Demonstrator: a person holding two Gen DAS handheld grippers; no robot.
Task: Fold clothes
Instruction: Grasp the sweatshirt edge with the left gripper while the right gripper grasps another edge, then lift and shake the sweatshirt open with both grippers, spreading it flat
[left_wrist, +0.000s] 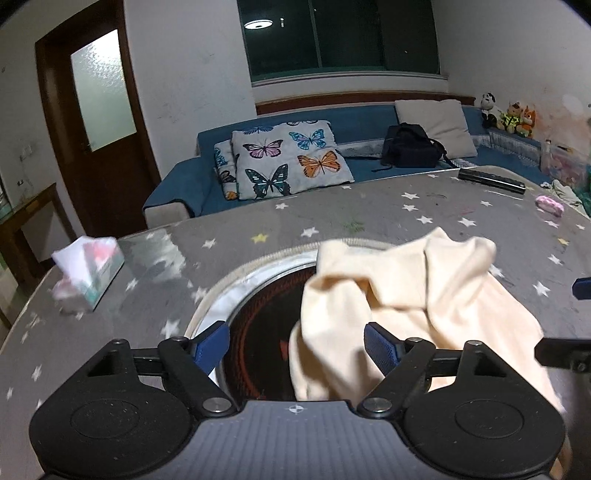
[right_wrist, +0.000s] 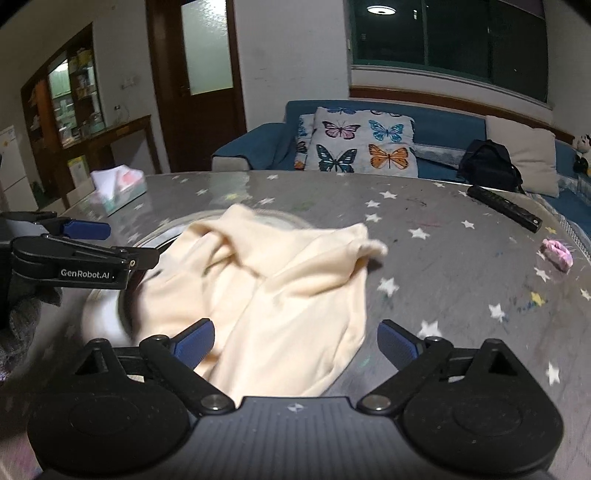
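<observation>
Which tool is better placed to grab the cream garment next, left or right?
Right, probably. The right tool is open with the cream garment directly between its fingers; the left tool mostly faces the round opening.

Black hand-held gripper, blue pads

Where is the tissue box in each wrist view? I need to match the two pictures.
Left wrist view: the tissue box sits at the left edge, on the table's near-left side, blurred.
Right wrist view: the tissue box sits upper left, at the table's far edge, in front of the wooden door.
Shared landmark: the butterfly cushion on the blue sofa.
</observation>
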